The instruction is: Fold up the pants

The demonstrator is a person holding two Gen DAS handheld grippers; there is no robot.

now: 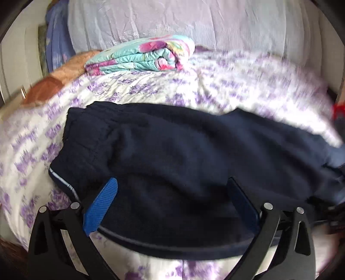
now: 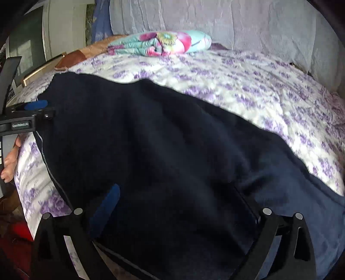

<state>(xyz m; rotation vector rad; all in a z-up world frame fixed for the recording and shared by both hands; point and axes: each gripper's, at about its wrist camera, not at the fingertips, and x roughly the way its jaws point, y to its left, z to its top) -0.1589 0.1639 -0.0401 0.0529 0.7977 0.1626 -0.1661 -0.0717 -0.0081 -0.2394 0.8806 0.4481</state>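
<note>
Dark navy pants [image 1: 183, 155] lie spread on a bed with a white and purple flowered cover [image 1: 215, 86]. The waistband end is at the left in the left wrist view. My left gripper [image 1: 172, 185] is open, its blue fingers either side of the pants' near edge, low over the cloth. In the right wrist view the pants [image 2: 161, 150] fill the middle. My right gripper [image 2: 174, 191] is open over the pants, nothing between its pads. The left gripper also shows at the left edge there [image 2: 36, 107], at the pants' far left end.
A folded turquoise and pink flowered blanket [image 1: 142, 56] lies at the back of the bed, also in the right wrist view [image 2: 161, 43]. A pale lilac curtain [image 1: 172, 19] hangs behind. An orange-brown cloth [image 1: 58, 79] lies at the back left. The bed's near edge is just below the grippers.
</note>
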